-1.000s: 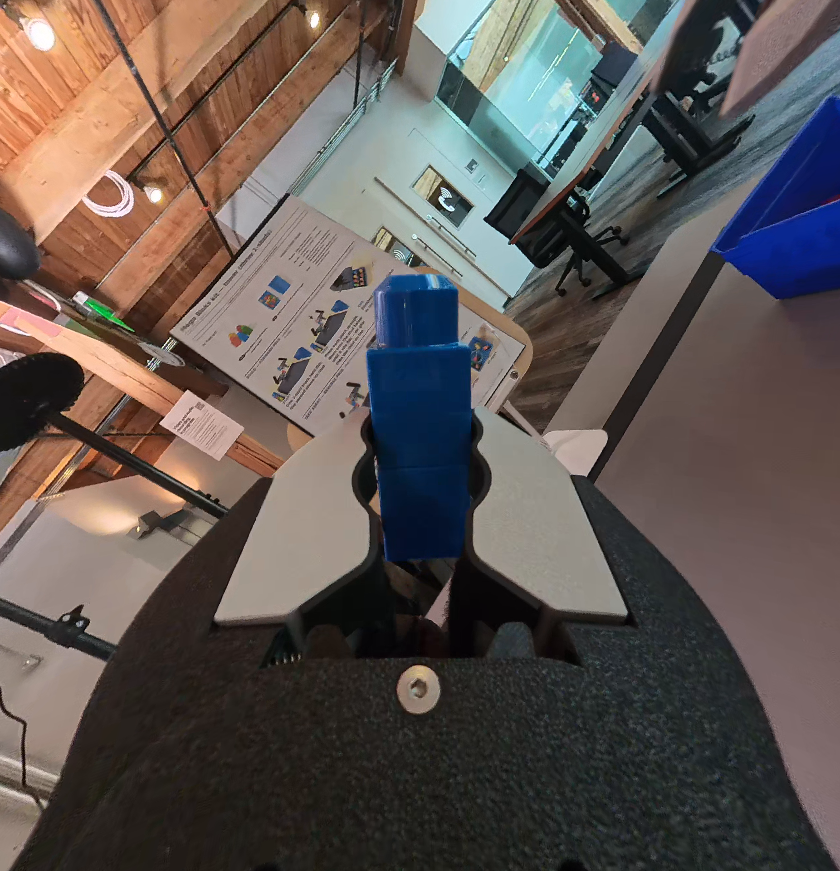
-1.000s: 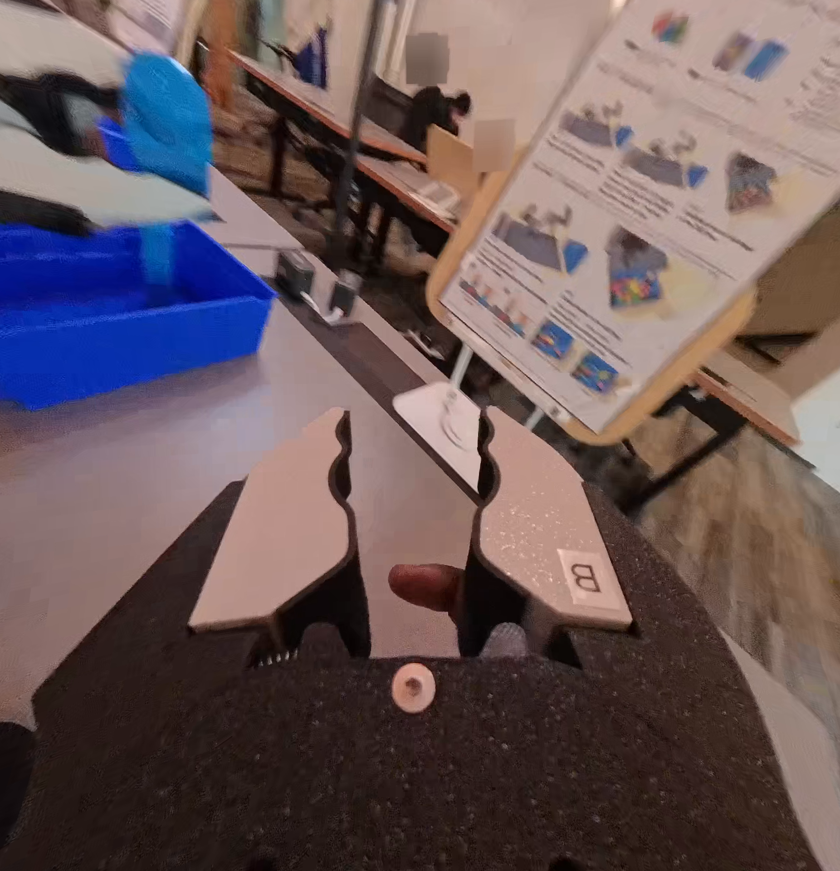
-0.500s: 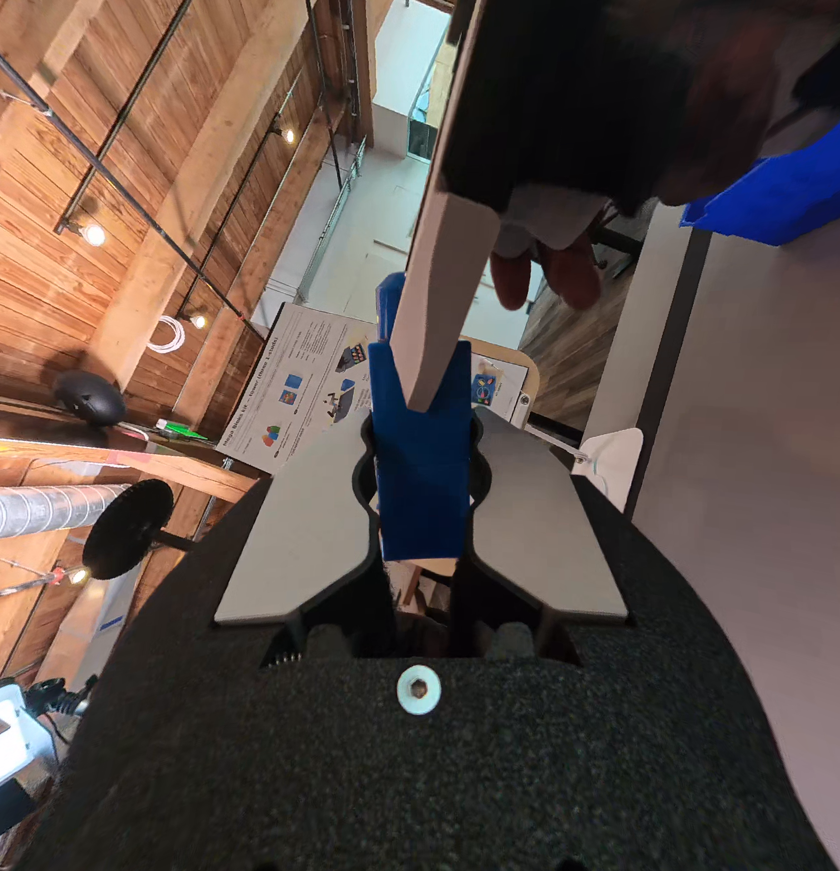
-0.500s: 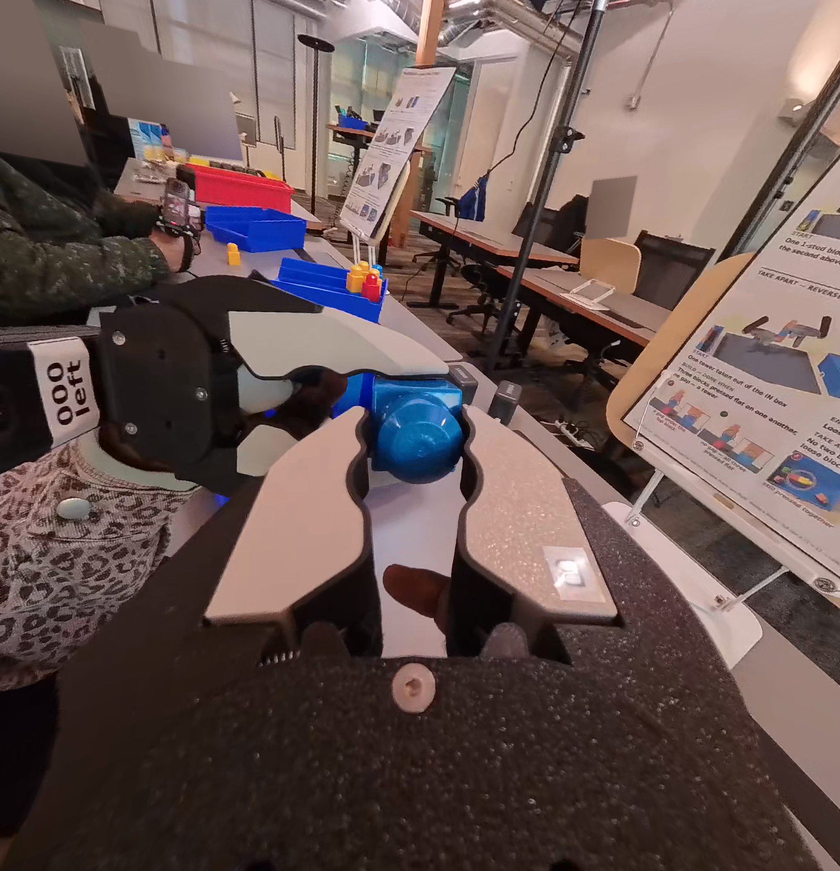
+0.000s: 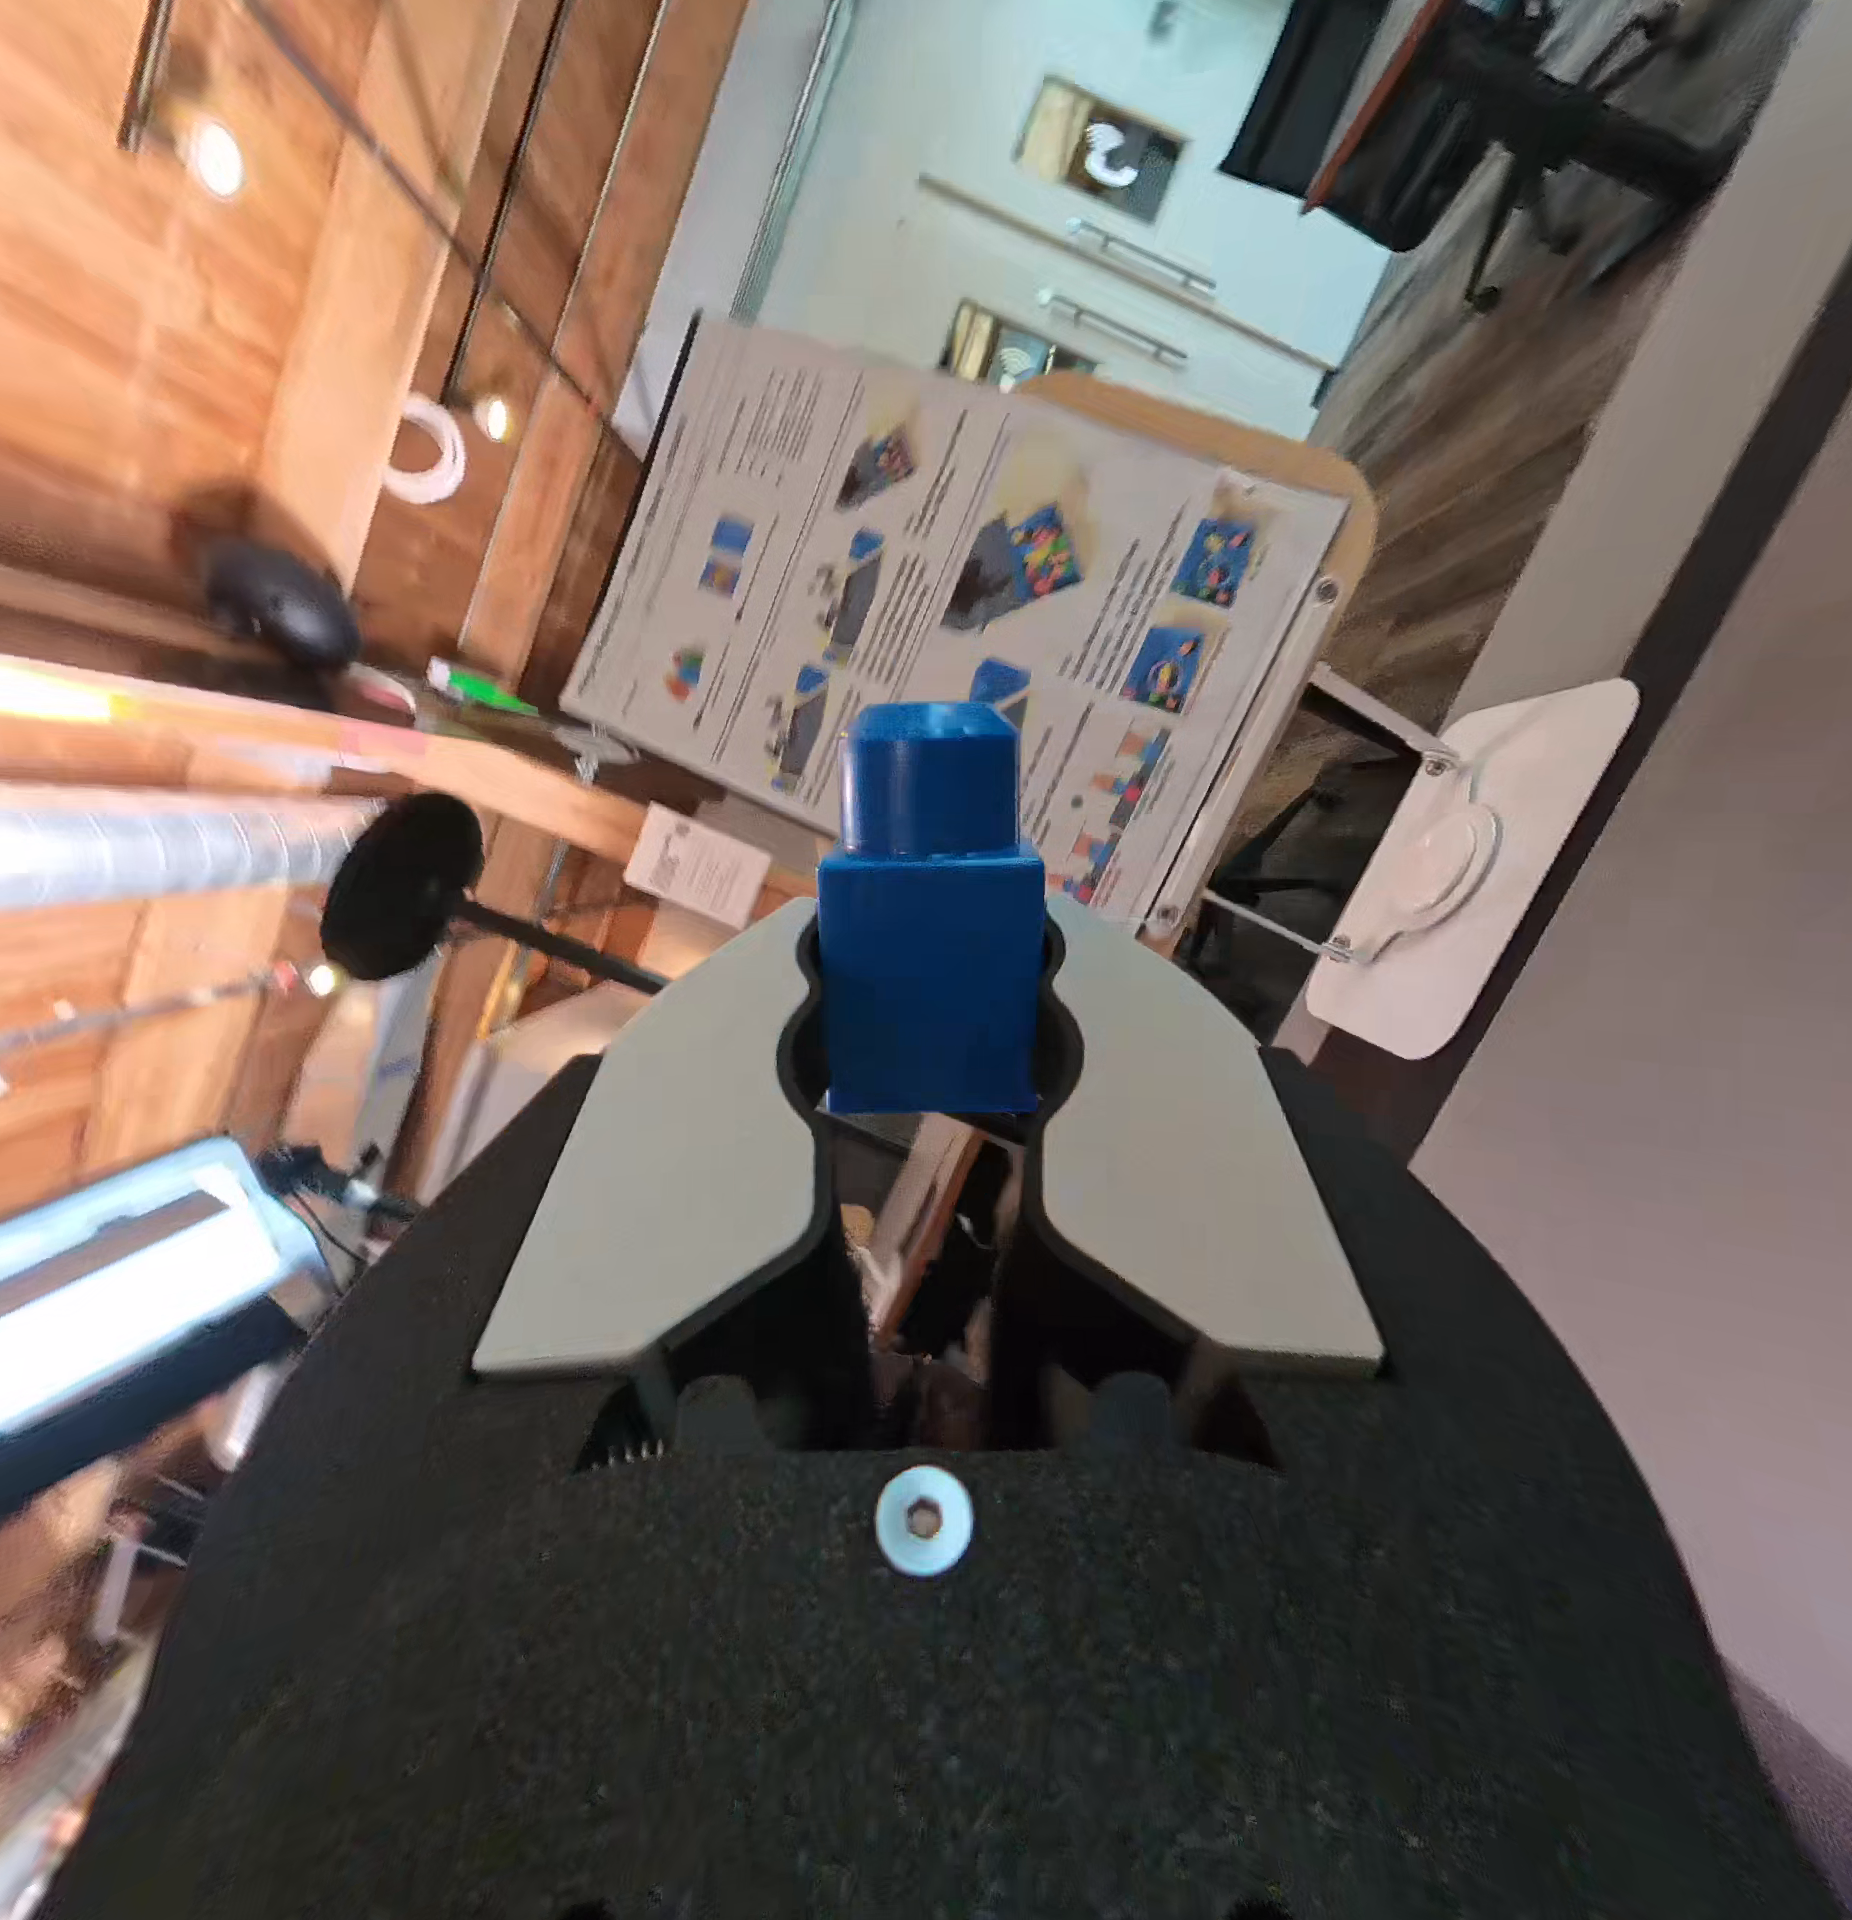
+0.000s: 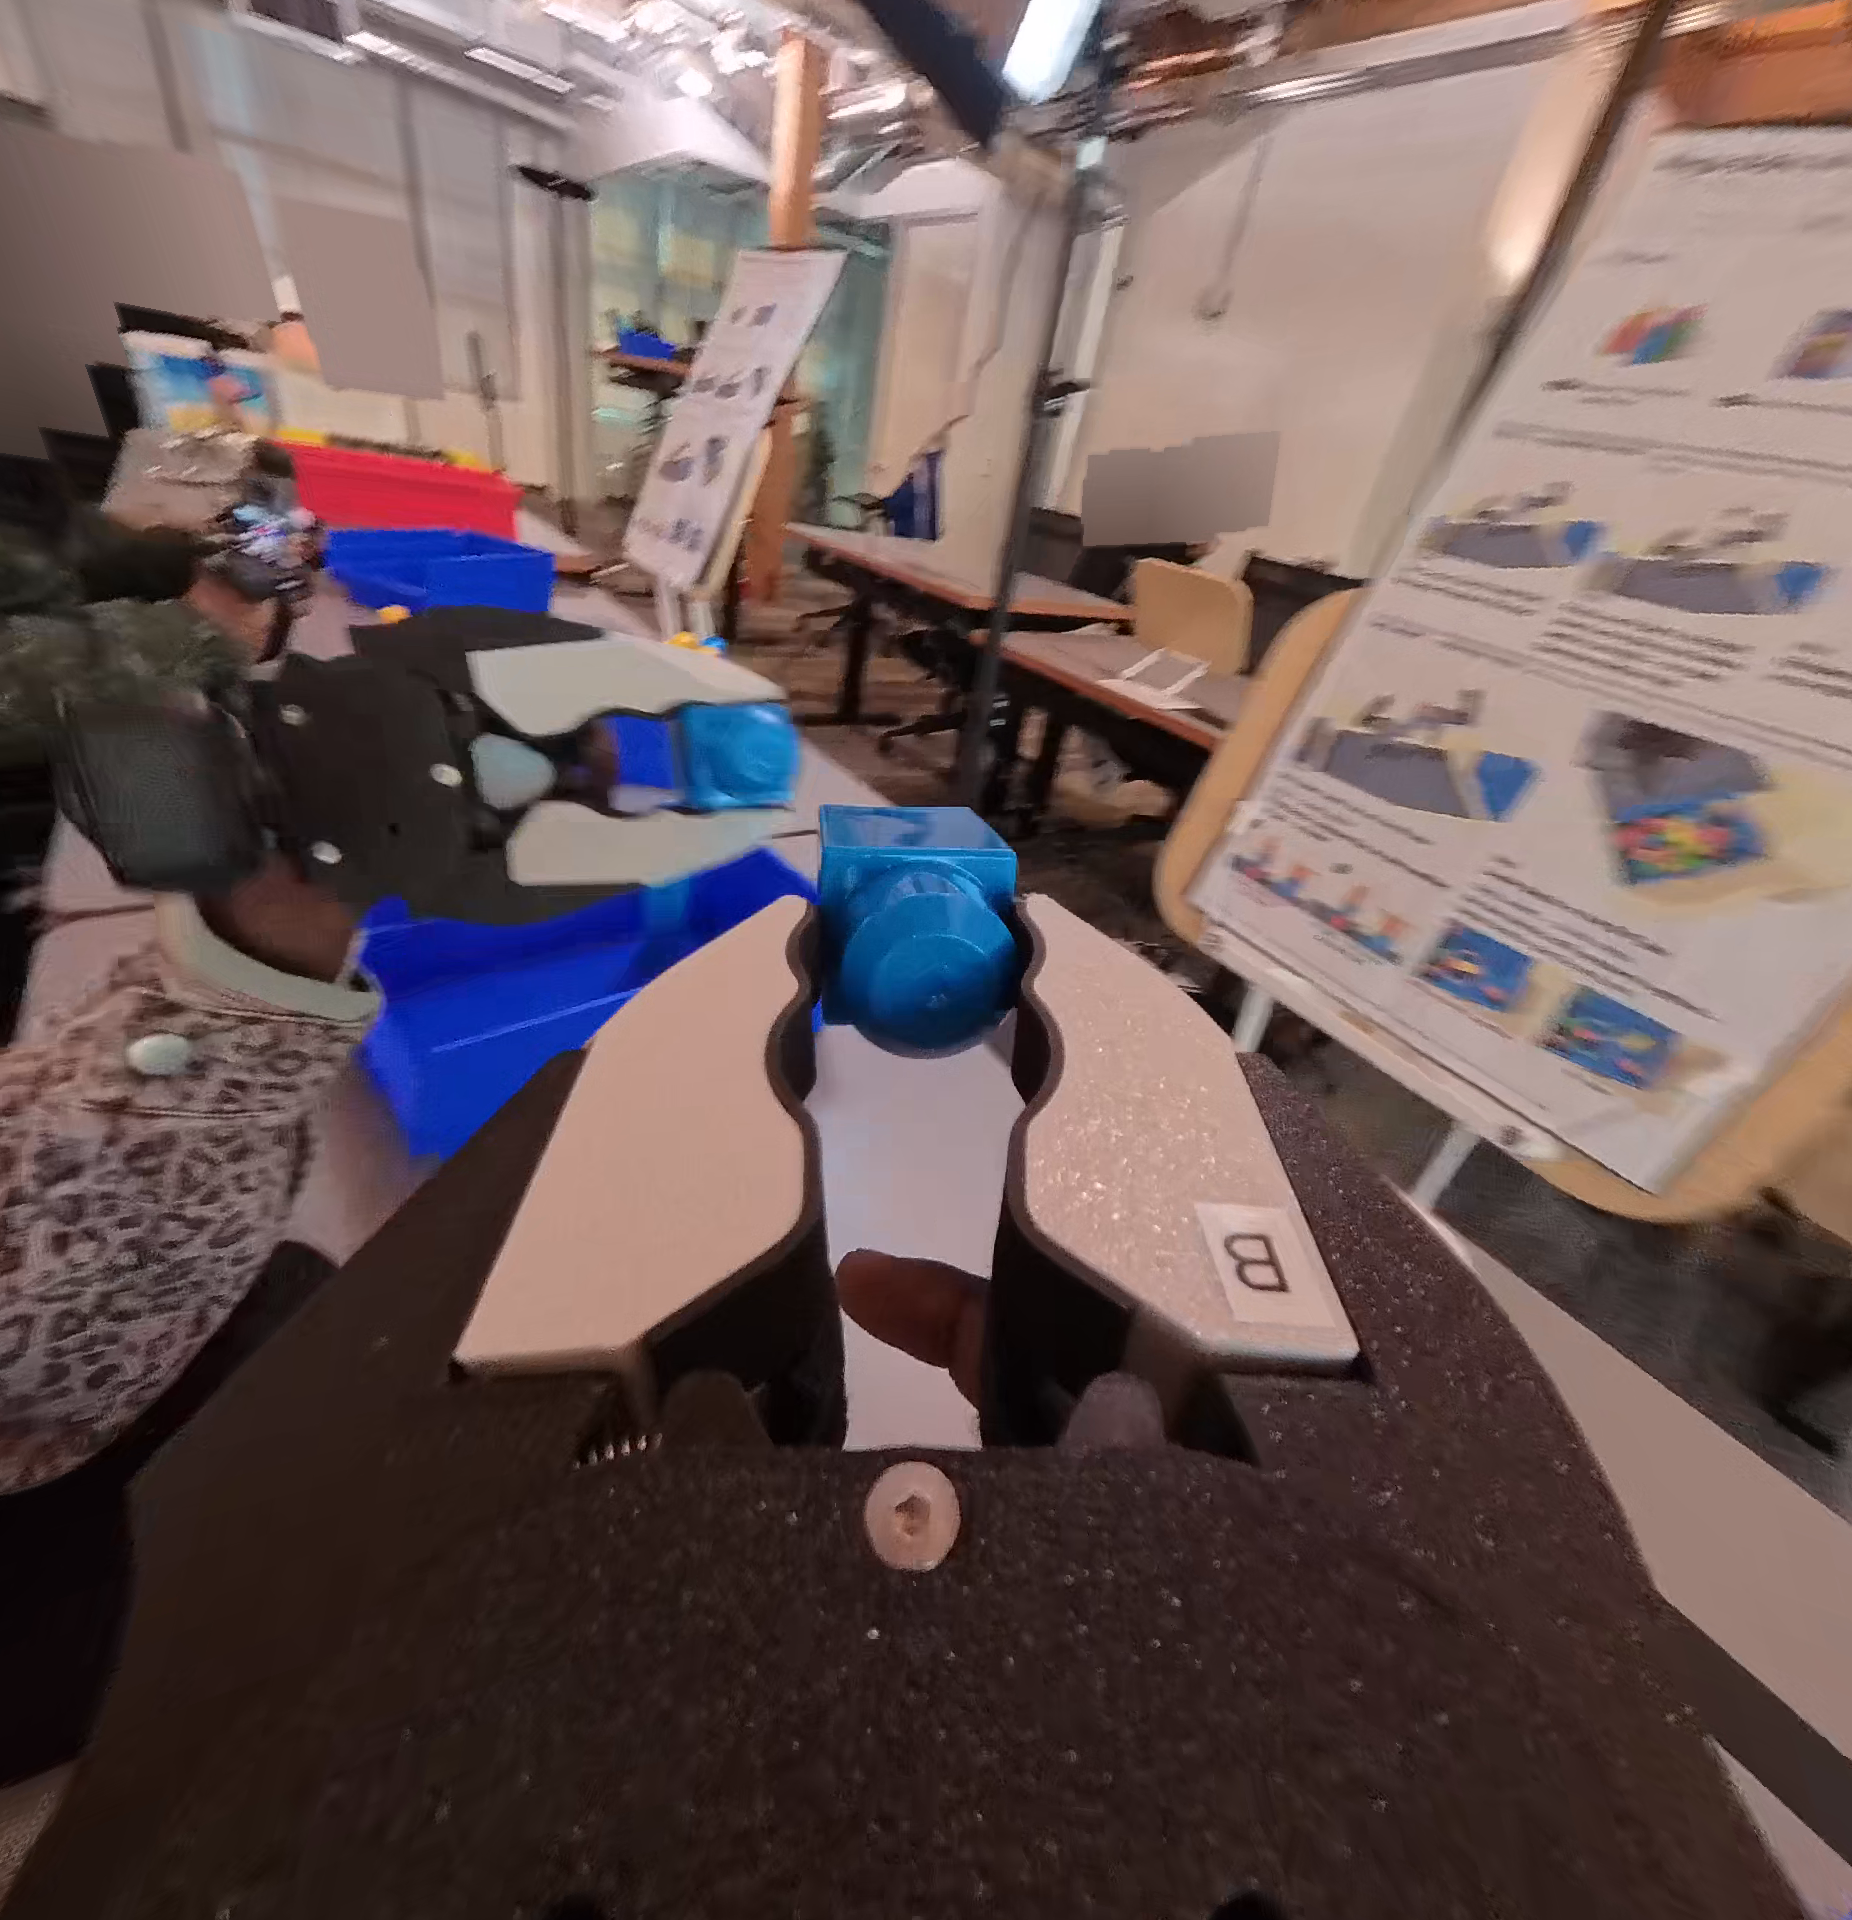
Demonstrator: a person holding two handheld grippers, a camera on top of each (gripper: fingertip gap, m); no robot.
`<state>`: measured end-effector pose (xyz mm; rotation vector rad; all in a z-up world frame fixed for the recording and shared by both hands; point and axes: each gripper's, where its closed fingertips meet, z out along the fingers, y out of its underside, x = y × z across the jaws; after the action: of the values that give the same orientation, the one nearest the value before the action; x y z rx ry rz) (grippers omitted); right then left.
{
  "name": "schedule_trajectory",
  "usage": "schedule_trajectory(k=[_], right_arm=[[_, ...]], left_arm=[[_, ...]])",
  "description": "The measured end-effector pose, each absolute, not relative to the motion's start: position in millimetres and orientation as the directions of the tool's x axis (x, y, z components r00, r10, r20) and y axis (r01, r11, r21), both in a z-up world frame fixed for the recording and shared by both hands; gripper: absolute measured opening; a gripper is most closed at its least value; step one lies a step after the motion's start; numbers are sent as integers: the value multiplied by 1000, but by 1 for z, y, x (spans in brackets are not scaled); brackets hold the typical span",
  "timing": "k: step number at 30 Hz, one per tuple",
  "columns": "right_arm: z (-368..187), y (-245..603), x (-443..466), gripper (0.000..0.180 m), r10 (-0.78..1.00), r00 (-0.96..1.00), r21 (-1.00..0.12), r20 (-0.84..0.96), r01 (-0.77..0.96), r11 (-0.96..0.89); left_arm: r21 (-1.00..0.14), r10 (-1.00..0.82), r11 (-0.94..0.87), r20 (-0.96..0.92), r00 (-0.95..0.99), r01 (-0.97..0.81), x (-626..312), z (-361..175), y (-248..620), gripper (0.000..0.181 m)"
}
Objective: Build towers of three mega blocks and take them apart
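My left gripper (image 5: 930,935) is shut on a blue mega block (image 5: 927,997) whose stud points away from the camera. It is held in the air, tilted, off the table edge. My right gripper (image 6: 917,925) is shut on a second blue block (image 6: 917,940) at its fingertips, stud facing the camera, above the grey table (image 6: 901,1132). In the right wrist view the left gripper (image 6: 766,758) shows to the left, a short gap away, with its blue block (image 6: 740,753) between its fingers. The two blocks are apart.
A blue bin (image 6: 506,997) stands on the table under the left gripper. An instruction board on a stand (image 6: 1628,727) is at the right, also in the left wrist view (image 5: 953,582). A person's patterned sleeve (image 6: 122,1195) is at the left. A red bin (image 6: 402,488) sits farther back. Tip to tip, the grippers are about 15 centimetres apart.
The right gripper came in, shut on the end block of the blue stack in the left gripper and pulled it off. The grippers have moved apart; the left one holds a shorter piece.
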<state>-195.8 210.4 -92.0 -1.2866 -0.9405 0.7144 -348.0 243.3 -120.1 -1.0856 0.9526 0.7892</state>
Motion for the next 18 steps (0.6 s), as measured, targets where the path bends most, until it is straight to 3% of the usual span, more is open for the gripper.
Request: schedule_trajectory(k=[3,6,9,13,18], right_arm=[[-80,219,-144,34,820,558,-987,126,-15,162],[-80,225,-102,34,765,637,-987,97,-37,156],[-105,241,-49,34,620,778,-995,97,68,70],[-164,255,26,34,385,917,-960,101,192,-206],[-247,254,84,34,210,964,-749,162,259,-610]], left_arm=[[-501,39,315,-841,539,-806,-379,-111,235,35],[-548,41,377,-795,605,-746,-384,-99,223,35],[-560,38,409,-778,627,-720,-382,-92,217,35],[-564,36,404,-777,629,-720,-384,-93,216,35],[-566,38,385,-779,626,-729,-388,-96,218,35]])
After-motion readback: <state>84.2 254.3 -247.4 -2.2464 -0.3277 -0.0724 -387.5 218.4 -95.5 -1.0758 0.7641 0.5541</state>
